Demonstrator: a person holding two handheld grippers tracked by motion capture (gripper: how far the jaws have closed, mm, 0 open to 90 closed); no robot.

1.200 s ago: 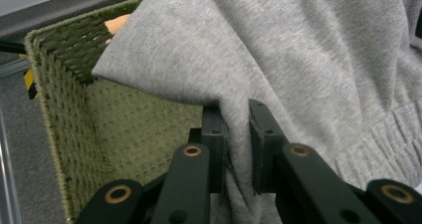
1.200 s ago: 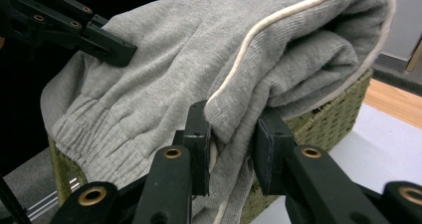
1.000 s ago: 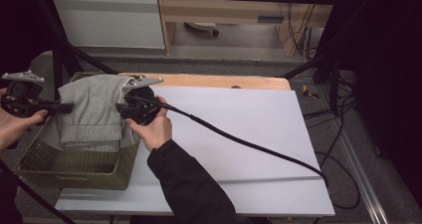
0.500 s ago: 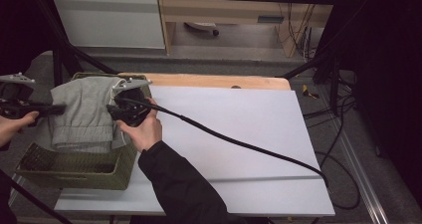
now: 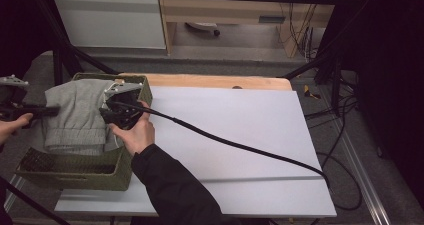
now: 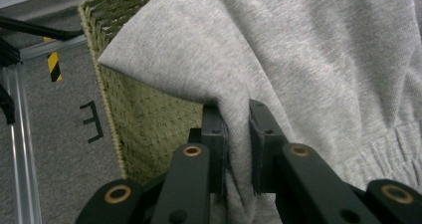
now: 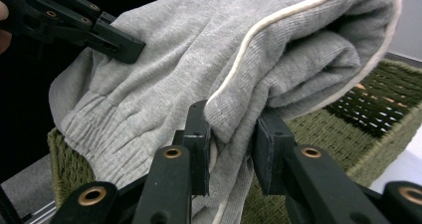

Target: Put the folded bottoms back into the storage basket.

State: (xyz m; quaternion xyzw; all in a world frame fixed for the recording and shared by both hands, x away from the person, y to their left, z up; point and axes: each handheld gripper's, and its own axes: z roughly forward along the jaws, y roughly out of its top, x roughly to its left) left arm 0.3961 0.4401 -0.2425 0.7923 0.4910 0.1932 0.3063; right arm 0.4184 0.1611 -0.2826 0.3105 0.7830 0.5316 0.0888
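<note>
A folded grey sweat garment (image 5: pixel 77 116) hangs stretched between both grippers over a green woven basket (image 5: pixel 75 171) at the table's left end. My left gripper (image 5: pixel 50 110) is shut on the garment's left edge; in the left gripper view its jaws pinch a fold of the grey cloth (image 6: pixel 308 74) at the left gripper (image 6: pixel 238 129), with the basket's wall (image 6: pixel 144 129) beside. My right gripper (image 5: pixel 107 107) is shut on the garment's right edge; in the right gripper view the right gripper (image 7: pixel 231 134) clamps a thick fold with a white seam (image 7: pixel 278 45).
The white table top (image 5: pixel 230 135) stretches to the right of the basket, with the right gripper's black cable (image 5: pixel 240 146) trailing across it. A wooden strip (image 5: pixel 220 81) runs along the far edge. Black frame bars and floor cables surround the table.
Both grippers have carried the garment leftward and slightly down, so it now hangs lower over the basket. Both grips are unchanged.
</note>
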